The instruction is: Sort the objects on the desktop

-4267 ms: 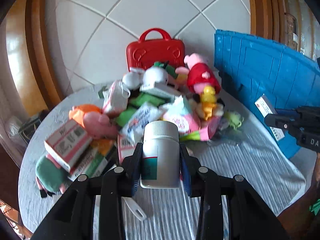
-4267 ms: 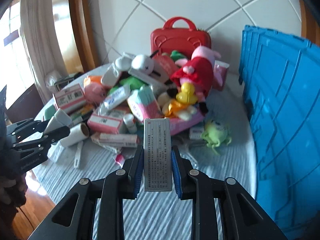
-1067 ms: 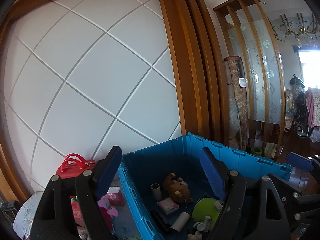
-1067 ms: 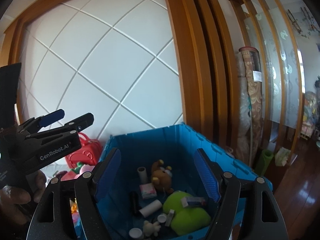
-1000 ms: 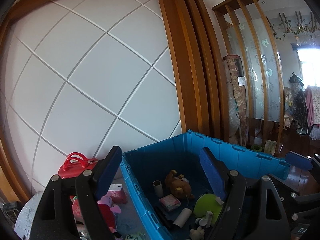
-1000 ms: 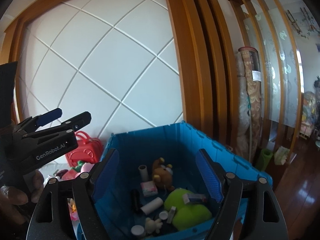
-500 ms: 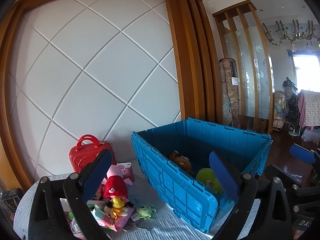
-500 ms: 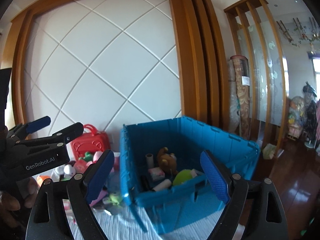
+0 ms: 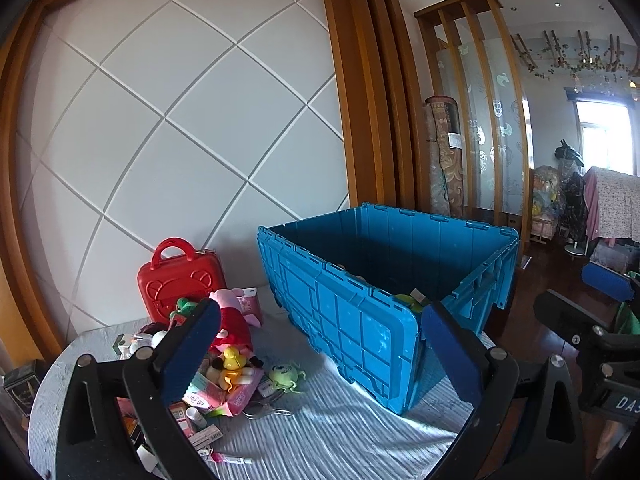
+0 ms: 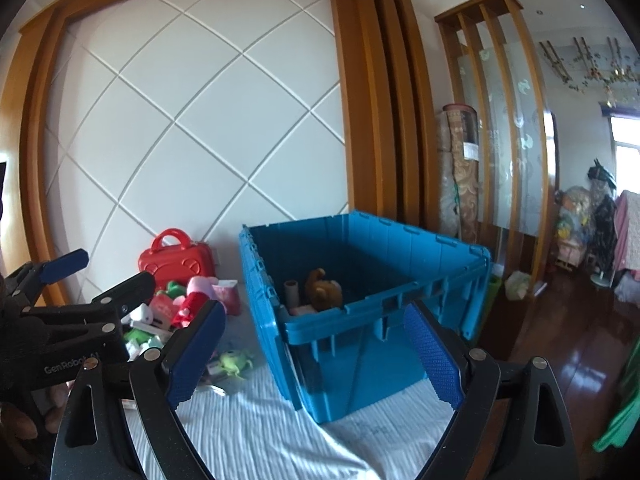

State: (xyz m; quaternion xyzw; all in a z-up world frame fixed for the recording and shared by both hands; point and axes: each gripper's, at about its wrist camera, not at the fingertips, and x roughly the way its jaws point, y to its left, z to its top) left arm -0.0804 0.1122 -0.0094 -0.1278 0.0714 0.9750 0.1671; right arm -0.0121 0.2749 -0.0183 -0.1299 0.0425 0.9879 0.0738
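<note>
My left gripper (image 9: 320, 324) is open and empty, held above the table in front of the blue crate (image 9: 360, 320). My right gripper (image 10: 314, 324) is open and empty too, facing the same crate (image 10: 360, 320) from its near corner. Inside the crate I see a brown plush bear (image 10: 323, 289), a white tube (image 10: 291, 293) and a green toy (image 9: 408, 302). A heap of toys and boxes lies left of the crate: a red Peppa pig plush (image 9: 232, 320), a yellow duck (image 9: 231, 360), a green monster toy (image 9: 285, 374) and a pink wipes pack (image 9: 236, 394).
A red toy suitcase (image 9: 180, 280) stands against the white panelled wall behind the heap. The table carries a pale blue-white striped cloth (image 9: 340, 440). The left gripper shows at the left of the right wrist view (image 10: 64, 280). Dark wooden floor lies beyond the table on the right (image 10: 560, 340).
Both grippers let go of the white bottle and the grey box over the crate, then drew back and lowered. The crate now sits further off and the toy heap is back in sight.
</note>
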